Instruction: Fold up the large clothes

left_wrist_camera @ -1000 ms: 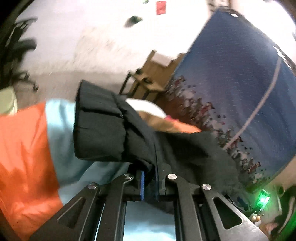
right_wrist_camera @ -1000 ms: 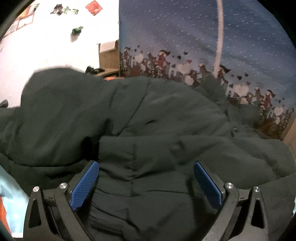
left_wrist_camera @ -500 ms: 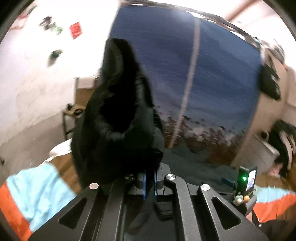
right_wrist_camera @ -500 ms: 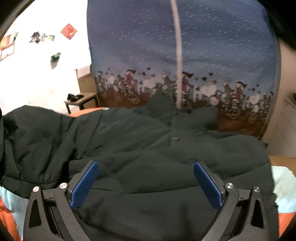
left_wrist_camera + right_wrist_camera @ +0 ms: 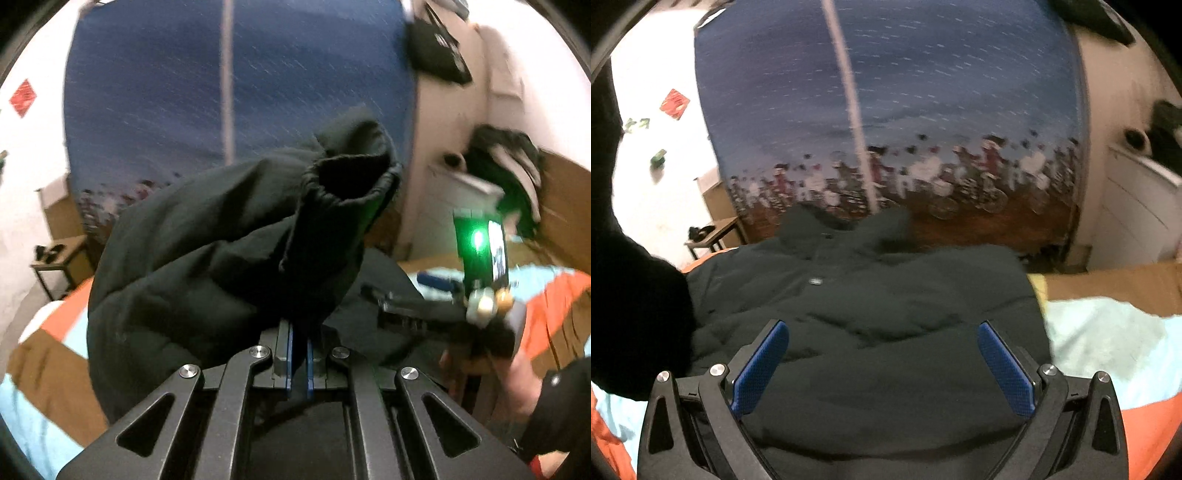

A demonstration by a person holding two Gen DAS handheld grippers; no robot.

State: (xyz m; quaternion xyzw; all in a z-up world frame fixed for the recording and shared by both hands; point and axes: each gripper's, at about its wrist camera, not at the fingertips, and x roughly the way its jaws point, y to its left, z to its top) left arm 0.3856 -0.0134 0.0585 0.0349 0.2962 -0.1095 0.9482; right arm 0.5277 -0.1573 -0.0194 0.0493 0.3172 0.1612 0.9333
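Observation:
A large dark padded jacket (image 5: 871,295) lies spread on a bed with an orange and light-blue cover (image 5: 1108,339). My left gripper (image 5: 299,354) is shut on the jacket's sleeve (image 5: 236,251) near the cuff (image 5: 351,177) and holds it lifted over the jacket body. The lifted sleeve shows as a dark mass at the left of the right wrist view (image 5: 631,314). My right gripper (image 5: 882,362) is open and empty, jaws wide apart just above the jacket's lower part. It also shows at the right of the left wrist view (image 5: 424,314).
A blue curtain (image 5: 886,110) with a cyclist pattern hangs behind the bed. A small wooden side table (image 5: 713,232) stands at the back left. A white cabinet (image 5: 1137,206) stands at the right with dark clothes on top (image 5: 506,173).
My left gripper has swung the held sleeve up and to the right, over the jacket. My right gripper has pulled back, so the whole jacket now shows.

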